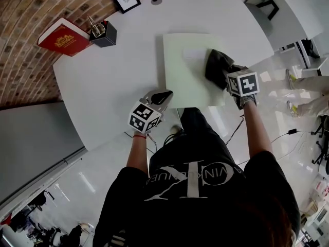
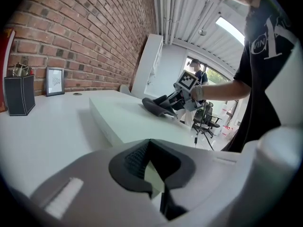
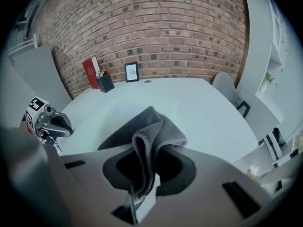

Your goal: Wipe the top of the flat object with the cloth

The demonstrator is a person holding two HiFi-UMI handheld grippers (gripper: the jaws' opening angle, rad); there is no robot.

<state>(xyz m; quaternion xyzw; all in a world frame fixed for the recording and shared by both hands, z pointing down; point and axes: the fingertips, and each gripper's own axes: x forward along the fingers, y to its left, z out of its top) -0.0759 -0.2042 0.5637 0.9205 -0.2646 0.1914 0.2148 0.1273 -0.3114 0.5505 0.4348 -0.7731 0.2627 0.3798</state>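
White round table (image 1: 103, 76) by brick wall (image 1: 31, 14). Pale board (image 1: 187, 71) at front edge, cloth (image 1: 217, 66) on its right side, pinched in right gripper (image 3: 142, 193). Left gripper (image 2: 156, 183) clamped on near-left corner. Risks: hard strokes dragging board off edge, bunched cloth slipping loose.

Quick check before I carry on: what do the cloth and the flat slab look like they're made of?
Cloth: dark grey fabric, likely microfibre or terry. It has a fuzzy nap, a stitched edge and folds limply. Flat slab: pale green, rigid and matte, with crisp edges and visible thickness. It may be painted board or plastic, but the look leaves that open.
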